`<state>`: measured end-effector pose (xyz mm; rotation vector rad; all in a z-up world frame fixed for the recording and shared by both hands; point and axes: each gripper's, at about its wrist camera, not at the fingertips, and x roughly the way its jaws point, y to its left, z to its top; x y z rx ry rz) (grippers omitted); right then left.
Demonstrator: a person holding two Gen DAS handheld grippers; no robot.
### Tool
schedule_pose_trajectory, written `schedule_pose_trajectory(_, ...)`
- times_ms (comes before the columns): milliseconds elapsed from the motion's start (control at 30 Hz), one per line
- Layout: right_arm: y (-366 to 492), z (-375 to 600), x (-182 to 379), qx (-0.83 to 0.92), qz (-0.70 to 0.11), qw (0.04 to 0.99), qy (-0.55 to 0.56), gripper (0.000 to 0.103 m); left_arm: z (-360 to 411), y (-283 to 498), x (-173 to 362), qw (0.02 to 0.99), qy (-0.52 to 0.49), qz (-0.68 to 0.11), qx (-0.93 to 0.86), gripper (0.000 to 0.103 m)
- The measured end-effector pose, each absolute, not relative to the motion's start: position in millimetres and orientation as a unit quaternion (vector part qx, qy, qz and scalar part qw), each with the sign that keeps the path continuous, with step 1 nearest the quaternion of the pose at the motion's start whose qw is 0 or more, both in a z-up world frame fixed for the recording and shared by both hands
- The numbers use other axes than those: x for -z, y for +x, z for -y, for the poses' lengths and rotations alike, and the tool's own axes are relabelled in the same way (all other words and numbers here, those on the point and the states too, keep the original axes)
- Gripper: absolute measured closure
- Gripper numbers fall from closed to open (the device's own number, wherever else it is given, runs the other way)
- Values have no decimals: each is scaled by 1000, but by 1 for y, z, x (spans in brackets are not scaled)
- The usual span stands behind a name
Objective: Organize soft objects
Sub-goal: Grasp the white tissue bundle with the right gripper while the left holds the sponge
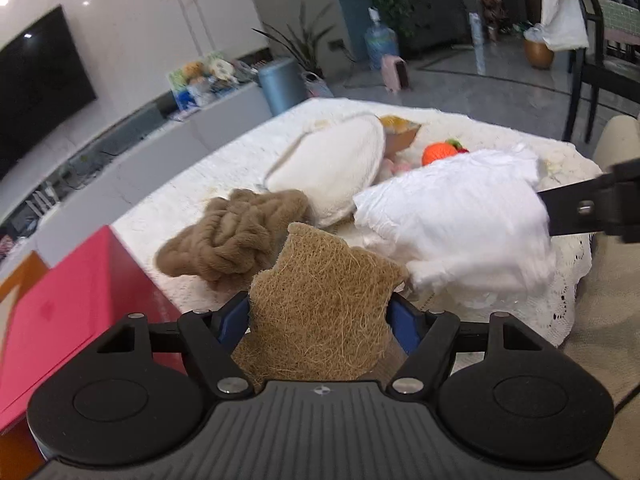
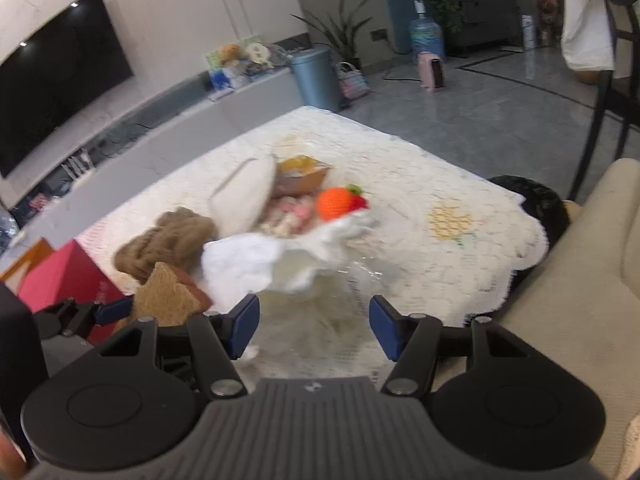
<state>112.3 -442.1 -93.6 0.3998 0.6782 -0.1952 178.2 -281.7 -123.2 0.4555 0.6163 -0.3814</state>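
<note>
My left gripper (image 1: 320,314) is shut on a brown fibrous scrub pad (image 1: 320,300), whose edges meet both blue pads. In the right wrist view the same scrub pad (image 2: 168,296) is held off the table at the lower left. My right gripper (image 2: 314,322) has a crumpled white bundle (image 2: 260,260) filling the gap between its pads, and one of its fingers (image 1: 580,208) goes into the bundle (image 1: 452,220) from the right. On the lace-covered table (image 2: 440,184) lie a brown plush knot (image 1: 224,240), a cream cushion (image 1: 332,168) and an orange crochet fruit (image 1: 440,154).
A red box (image 1: 80,300) stands at the table's near left corner. A small cardboard box (image 2: 300,178) and pink soft pieces (image 2: 296,212) sit behind the cushion. A beige sofa (image 2: 580,280) borders the right side, beside a black object (image 2: 540,200). Chair legs (image 1: 576,92) stand beyond the table.
</note>
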Motion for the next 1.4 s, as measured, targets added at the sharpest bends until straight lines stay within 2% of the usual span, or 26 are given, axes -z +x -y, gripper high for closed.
schedule_pose_trajectory(167, 118, 429, 93, 40, -318, 927, 193, 48, 269, 162, 115, 923, 191, -288, 169, 20)
schedule_pose_trajectory(300, 123, 428, 97, 41, -306, 923, 230, 48, 257, 155, 108, 925, 173, -292, 170, 20)
schedule_pose_trajectory(333, 124, 429, 98, 49, -303, 922, 238, 39, 255, 154, 108, 925, 171, -292, 171, 20)
schedule_pose_trajectory(367, 125, 429, 99, 60, -300, 921, 239, 22, 253, 154, 108, 925, 169, -293, 173, 20)
schedule_pose_trajectory(433, 128, 425, 99, 87, -292, 928, 215, 8, 251, 153, 108, 925, 166, -293, 176, 20)
schedule_pose_trajectory(567, 131, 408, 101, 101, -241, 946, 194, 8, 254, 150, 110, 927, 164, -290, 173, 20)
schedule_pose_trajectory(900, 145, 413, 123, 159, -229, 925, 257, 8, 254, 151, 114, 929, 163, -286, 169, 20)
schedule_pose_trajectory(933, 147, 414, 126, 159, -229, 926, 254, 10, 255, 151, 114, 929, 162, -286, 168, 20)
schedule_pose_trajectory(1000, 151, 412, 130, 185, -228, 929, 226, 34, 254, 152, 113, 929, 161, -287, 167, 20)
schedule_pose_trajectory(1033, 152, 411, 132, 198, -239, 927, 210, 57, 254, 151, 113, 929, 162, -288, 166, 20)
schedule_pose_trajectory(1067, 153, 412, 133, 200, -245, 927, 203, 68, 255, 151, 113, 929, 163, -288, 166, 20)
schedule_pose_trajectory(1100, 152, 414, 133, 193, -242, 928, 207, 72, 255, 151, 113, 929, 164, -288, 166, 20)
schedule_pose_trajectory(1133, 150, 416, 132, 190, -237, 929, 214, 81, 255, 151, 114, 929, 163, -289, 165, 20)
schedule_pose_trajectory(1200, 145, 417, 127, 193, -230, 931, 207, 88, 256, 150, 113, 929, 162, -290, 162, 20)
schedule_pose_trajectory(1400, 138, 405, 105, 119, -234, 953, 153, 90, 255, 147, 109, 930, 156, -295, 153, 20)
